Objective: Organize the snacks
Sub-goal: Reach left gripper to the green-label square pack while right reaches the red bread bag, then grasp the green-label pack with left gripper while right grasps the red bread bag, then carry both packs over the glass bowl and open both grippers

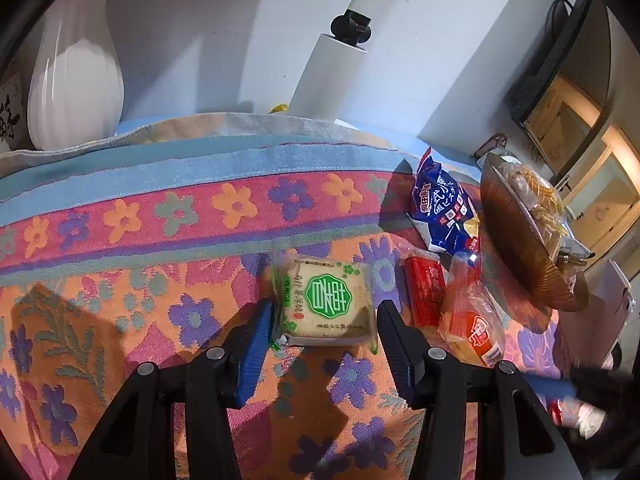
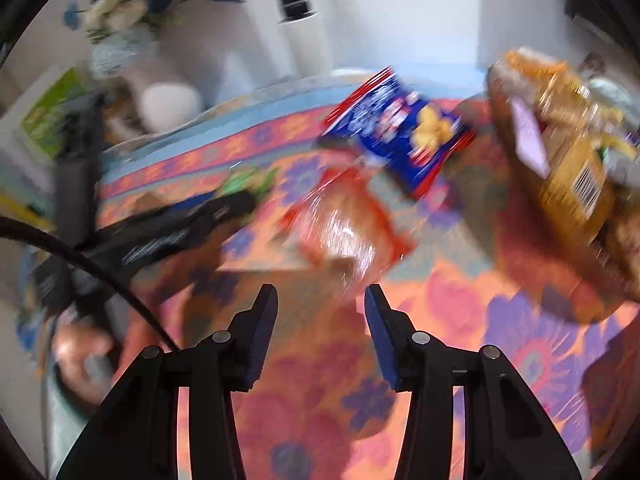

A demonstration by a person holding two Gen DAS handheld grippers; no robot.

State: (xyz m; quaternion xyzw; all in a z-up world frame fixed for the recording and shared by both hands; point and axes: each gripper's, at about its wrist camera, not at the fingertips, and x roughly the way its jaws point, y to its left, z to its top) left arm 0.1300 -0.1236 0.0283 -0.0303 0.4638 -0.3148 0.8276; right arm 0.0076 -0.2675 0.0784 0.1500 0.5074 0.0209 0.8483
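Note:
A cracker packet with a green label point(image 1: 326, 300) sits on the floral cloth point(image 1: 160, 240), and my left gripper point(image 1: 326, 320) is shut on it, one pad against each side edge. To its right lie a red packet point(image 1: 424, 292), an orange-wrapped bread packet point(image 1: 472, 320) and a blue snack bag point(image 1: 440, 208). The right wrist view is blurred. There my right gripper point(image 2: 320, 300) stands open with nothing between its fingers, just short of the orange packet point(image 2: 344, 232). The blue bag point(image 2: 400, 136) lies beyond it. At the left I see the left gripper point(image 2: 180, 228) as a dark smear.
A brown ribbed bowl point(image 1: 520, 248) holding several snack packs stands at the right, tilted in view. A white vase point(image 1: 76, 92) and a white cylinder with a black cap point(image 1: 328, 76) stand behind the cloth by the wall. A white device point(image 1: 616, 292) lies at the far right.

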